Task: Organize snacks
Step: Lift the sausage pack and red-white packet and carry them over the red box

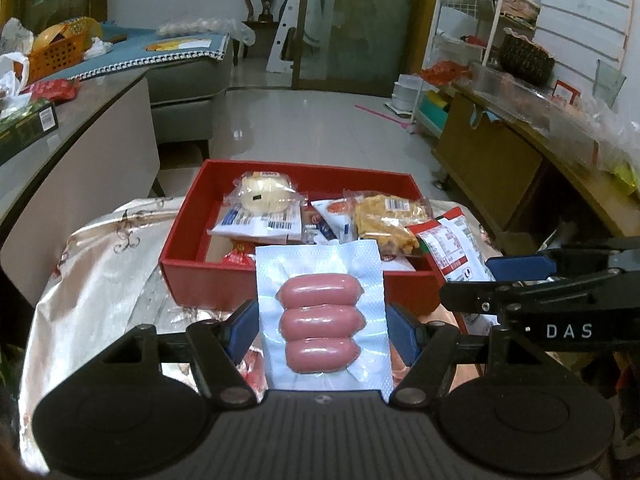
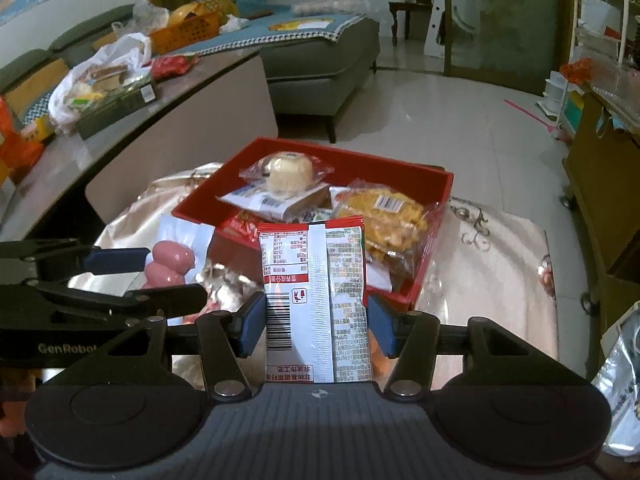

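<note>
Left gripper (image 1: 322,330) clamped on sausage pack (image 1: 322,316) — blue pads pressing both side edges, three pink sausages stacked between them. Red box (image 1: 188,256) at 12 o'clock from it, just beyond pack's top edge, holding bun packet (image 1: 266,194) and yellow snack bag (image 1: 386,216). Right gripper (image 2: 316,326) clamped on red-and-white packet (image 2: 316,300), printed back up — box (image 2: 432,196) at 12 o'clock, left gripper at 9 o'clock. Box sits on shiny tablecloth (image 2: 492,272).
</note>
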Tool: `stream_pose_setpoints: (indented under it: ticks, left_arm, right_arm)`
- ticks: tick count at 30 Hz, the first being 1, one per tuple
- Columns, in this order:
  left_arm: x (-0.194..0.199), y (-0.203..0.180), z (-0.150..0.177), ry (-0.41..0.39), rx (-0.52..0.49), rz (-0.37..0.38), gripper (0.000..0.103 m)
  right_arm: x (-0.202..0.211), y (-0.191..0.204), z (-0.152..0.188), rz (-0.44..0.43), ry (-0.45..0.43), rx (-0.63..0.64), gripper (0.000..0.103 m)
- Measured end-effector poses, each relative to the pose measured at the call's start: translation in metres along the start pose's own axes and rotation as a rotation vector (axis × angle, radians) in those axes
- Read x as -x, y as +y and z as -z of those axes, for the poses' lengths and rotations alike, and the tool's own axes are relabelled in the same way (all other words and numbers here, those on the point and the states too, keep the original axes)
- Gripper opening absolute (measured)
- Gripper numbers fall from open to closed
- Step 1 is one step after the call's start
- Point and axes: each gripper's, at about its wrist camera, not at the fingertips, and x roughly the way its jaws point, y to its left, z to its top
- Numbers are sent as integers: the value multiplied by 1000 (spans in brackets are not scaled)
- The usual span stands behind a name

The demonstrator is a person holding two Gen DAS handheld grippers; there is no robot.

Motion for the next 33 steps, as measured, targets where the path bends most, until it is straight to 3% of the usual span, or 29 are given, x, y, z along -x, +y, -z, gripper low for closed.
stream_pose_setpoints:
  ticks: [33]
  left_arm:
    - [-47,5,-65,-88,34,-60,62]
  right_arm:
    - [-26,-31,-47,16,-82,-85,64]
